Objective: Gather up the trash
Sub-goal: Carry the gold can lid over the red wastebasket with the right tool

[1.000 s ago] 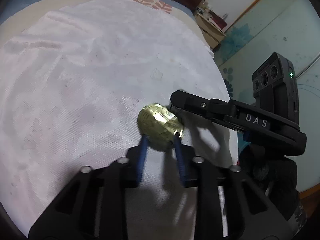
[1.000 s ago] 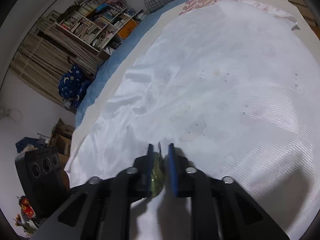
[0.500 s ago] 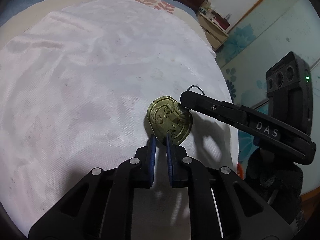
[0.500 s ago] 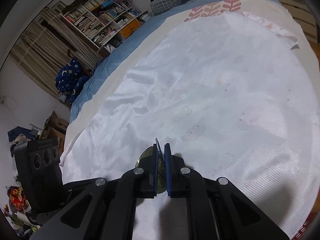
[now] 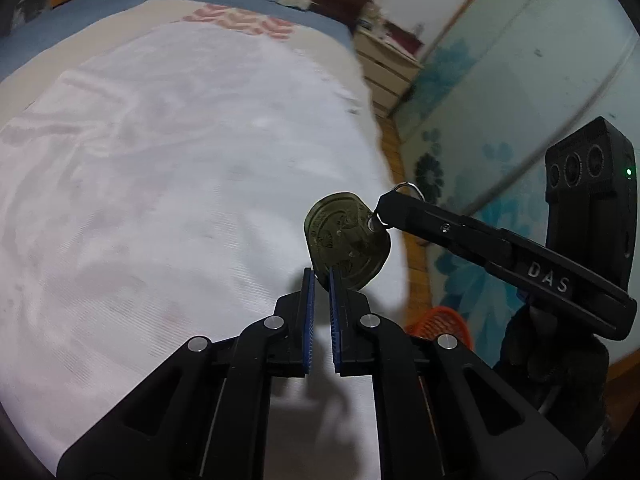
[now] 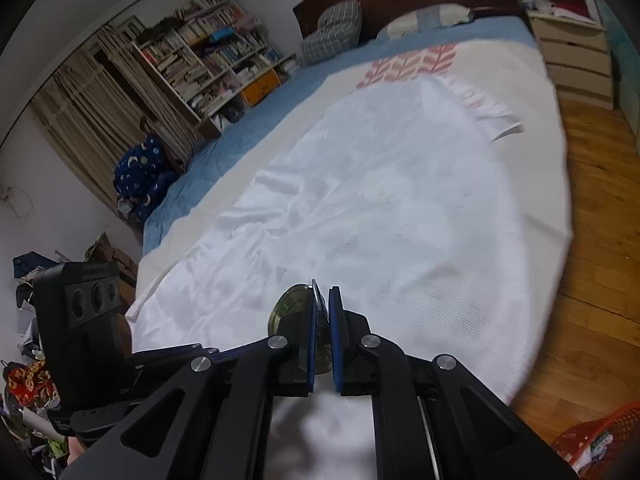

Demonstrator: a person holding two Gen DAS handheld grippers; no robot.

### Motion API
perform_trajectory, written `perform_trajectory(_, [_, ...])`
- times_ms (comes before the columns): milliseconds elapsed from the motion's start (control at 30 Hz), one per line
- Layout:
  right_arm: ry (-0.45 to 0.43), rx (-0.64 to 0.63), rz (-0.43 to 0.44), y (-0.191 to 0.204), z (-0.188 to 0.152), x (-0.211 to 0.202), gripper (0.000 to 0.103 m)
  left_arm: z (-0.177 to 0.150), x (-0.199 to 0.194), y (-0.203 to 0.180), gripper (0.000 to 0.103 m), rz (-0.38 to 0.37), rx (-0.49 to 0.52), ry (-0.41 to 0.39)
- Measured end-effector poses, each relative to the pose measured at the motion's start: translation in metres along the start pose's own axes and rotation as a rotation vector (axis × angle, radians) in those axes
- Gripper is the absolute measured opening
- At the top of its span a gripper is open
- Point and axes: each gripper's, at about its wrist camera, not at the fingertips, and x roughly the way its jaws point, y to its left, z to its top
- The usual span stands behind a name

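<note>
Both tongs have just been closing on the can lid (image 5: 347,242): the left gripper (image 5: 320,276) pinches its lower edge, the right gripper (image 5: 380,212) its pull-ring side. It now hangs mid-frame, lifted clear of the bed sheet (image 5: 160,184), ready for the red basket (image 5: 440,322) at lower right.

Glossy metal can lid (image 5: 346,240); matt white cloth (image 5: 180,184).

Both wrist views look steeply down, close over the white sheet (image 5: 180,200), sharing the can lid (image 5: 346,236).
</note>
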Motion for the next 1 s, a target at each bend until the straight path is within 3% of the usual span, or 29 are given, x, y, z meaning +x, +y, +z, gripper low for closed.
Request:
perform_trajectory(200, [-0.083, 0.006, -0.058, -0.026, -0.024, -0.1, 0.008, -0.015, -0.002, -0.081, 0.005, -0.064, 0.097, -0.004])
perform_trajectory(467, [-0.185, 0.147, -0.183, -0.112, -0.087, -0.247, 0.008, -0.055, 0.031, -0.226, 0.004, -0.098, 0.334, 0.065])
perform_trajectory(633, [-0.246, 0.236, -0.257, -0.164, -0.131, -0.335, 0.008, -0.08, 0.058, -0.305, 0.004, -0.162, 0.436, 0.12])
perform_trajectory(833, [-0.302, 0.325, -0.327, -0.224, -0.173, -0.41, 0.008, -0.109, 0.084, -0.382, 0.004, -0.208, 0.554, 0.181])
perform_trajectory(1000, [-0.323, 0.385, -0.362, -0.27, -0.203, -0.448, 0.008, -0.127, 0.109, -0.415, 0.005, -0.225, 0.613, 0.227])
